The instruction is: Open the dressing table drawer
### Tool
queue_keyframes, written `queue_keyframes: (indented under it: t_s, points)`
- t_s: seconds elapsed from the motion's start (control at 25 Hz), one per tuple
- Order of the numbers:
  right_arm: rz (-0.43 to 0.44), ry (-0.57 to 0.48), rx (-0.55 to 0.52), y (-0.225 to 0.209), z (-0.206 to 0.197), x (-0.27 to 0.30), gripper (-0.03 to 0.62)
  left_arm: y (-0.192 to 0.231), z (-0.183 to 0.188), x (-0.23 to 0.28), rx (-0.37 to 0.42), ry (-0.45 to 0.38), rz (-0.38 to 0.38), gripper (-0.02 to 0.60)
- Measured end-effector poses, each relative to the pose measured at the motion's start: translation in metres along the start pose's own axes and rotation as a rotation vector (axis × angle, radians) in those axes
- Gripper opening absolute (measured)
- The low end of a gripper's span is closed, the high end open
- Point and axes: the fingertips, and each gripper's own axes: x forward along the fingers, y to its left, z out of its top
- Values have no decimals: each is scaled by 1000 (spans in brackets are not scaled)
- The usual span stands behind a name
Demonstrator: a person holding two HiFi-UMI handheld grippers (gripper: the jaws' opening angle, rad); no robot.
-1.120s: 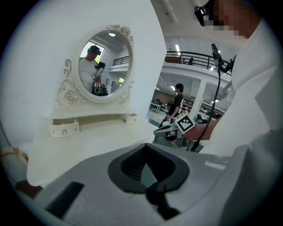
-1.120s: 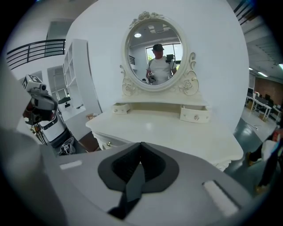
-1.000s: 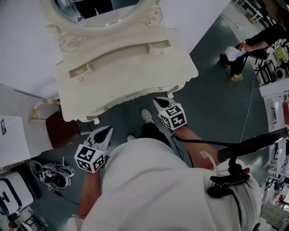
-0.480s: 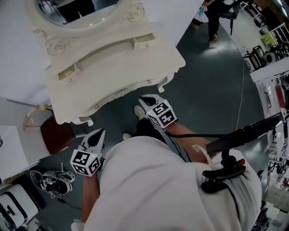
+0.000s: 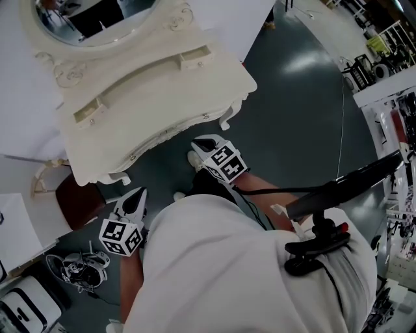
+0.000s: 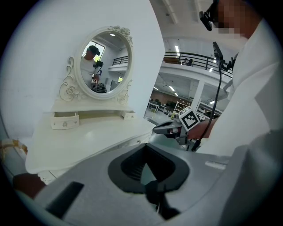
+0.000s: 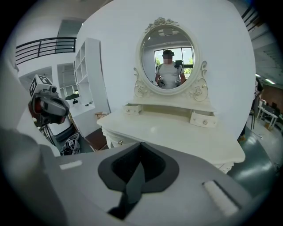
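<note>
**Change.** Against the head view of a moment ago, the dressing table (image 5: 162,91) sits higher and further left in frame. The seated person at far right has dropped out of view. The camera has swung; the table itself has not moved. The right gripper (image 5: 201,141) has slid a little leftward along the table front and come to rest. The left gripper (image 5: 135,196) is where it was, near the person's body, just right of the brown stool (image 5: 78,198).

**Meaning for the task.** This is approach only. Neither tool touches the table, the drawer is unopened, and no grasp has begun.

**Tools.** The right gripper is clenched, with its jaws pressed together on nothing. The left gripper's jaws seem to be together and empty too, though its own view is dim at the tips.

**Task's thing.** The front drawer (image 5: 170,135) lies in the apron under the tabletop, on the table's near face, far and left of both grippers. It is closed and flush, cream-white like the rest. It has a small round knob (image 5: 205,118) toward its right end and a second toward the left. The right knob is the one nearer the right gripper, with a gap of floor between them. The small top drawers (image 5: 195,57) below the oval mirror (image 5: 84,19) are also shut.

**Judgement.** The clenched jaws must part before a knob can be pinched.
</note>
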Motion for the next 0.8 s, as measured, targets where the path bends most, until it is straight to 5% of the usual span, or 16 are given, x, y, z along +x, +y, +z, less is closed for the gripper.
queue_keyframes:
  t_s: [0.8]
  points:
    - [-40, 22, 45, -52, 0, 5, 0, 18, 21, 46, -2, 38, -22, 3]
